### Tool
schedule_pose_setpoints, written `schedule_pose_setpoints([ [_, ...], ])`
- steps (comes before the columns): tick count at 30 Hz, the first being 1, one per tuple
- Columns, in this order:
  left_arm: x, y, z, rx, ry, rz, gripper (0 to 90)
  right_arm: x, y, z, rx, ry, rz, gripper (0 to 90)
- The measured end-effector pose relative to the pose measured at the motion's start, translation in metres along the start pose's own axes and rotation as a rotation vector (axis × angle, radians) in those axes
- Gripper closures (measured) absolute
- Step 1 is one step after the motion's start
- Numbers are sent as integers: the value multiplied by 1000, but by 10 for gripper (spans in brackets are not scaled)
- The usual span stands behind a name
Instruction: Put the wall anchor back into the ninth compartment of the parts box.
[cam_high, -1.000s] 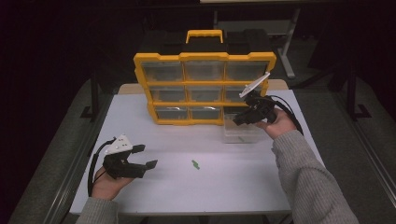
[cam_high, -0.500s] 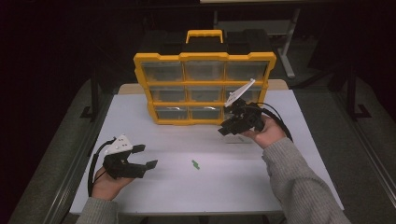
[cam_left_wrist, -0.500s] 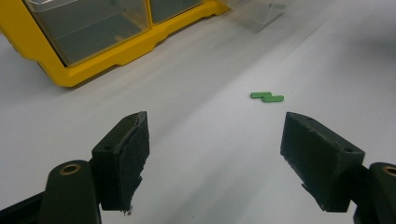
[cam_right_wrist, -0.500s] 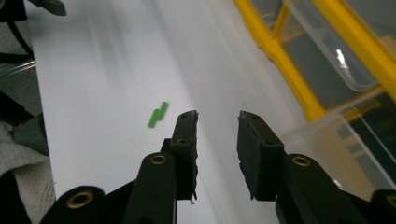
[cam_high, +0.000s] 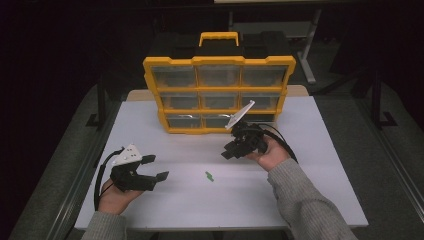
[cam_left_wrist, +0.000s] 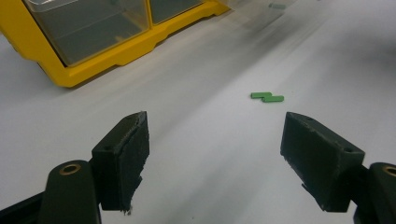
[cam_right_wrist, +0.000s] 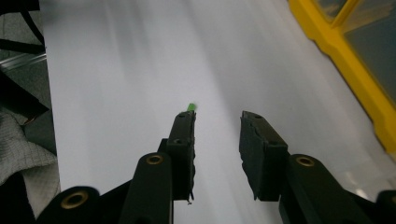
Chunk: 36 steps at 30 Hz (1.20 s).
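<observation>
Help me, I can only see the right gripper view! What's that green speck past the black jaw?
Observer: A small green piece, like two short bars joined offset, lying flat on the white table.
Operator: And the yellow thing at the edge?
Observer: That's an organizer box with a handle on top and rows of clear drawers.
Operator: Where's the other gripper?
Observer: The left gripper is near the table's left front, wide open, with nothing between its jaws.
</observation>
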<state>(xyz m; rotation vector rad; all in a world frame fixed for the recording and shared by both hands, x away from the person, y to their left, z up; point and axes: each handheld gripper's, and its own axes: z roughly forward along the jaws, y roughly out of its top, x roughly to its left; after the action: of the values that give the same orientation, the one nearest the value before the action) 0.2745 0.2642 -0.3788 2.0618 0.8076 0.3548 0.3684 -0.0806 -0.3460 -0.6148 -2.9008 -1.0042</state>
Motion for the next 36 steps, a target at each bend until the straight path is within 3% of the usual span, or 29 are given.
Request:
schedule_pose_setpoints([
  [10,-1,0,0,0,0,-10,234,6,0,29,31,24,-3,632],
  [15,0,0,1,8,-1,6,234,11,1,46,50,47,-13,638],
  [36,1,-1,0,4,-1,4,234,11,2,95,94,51,-17,718],
])
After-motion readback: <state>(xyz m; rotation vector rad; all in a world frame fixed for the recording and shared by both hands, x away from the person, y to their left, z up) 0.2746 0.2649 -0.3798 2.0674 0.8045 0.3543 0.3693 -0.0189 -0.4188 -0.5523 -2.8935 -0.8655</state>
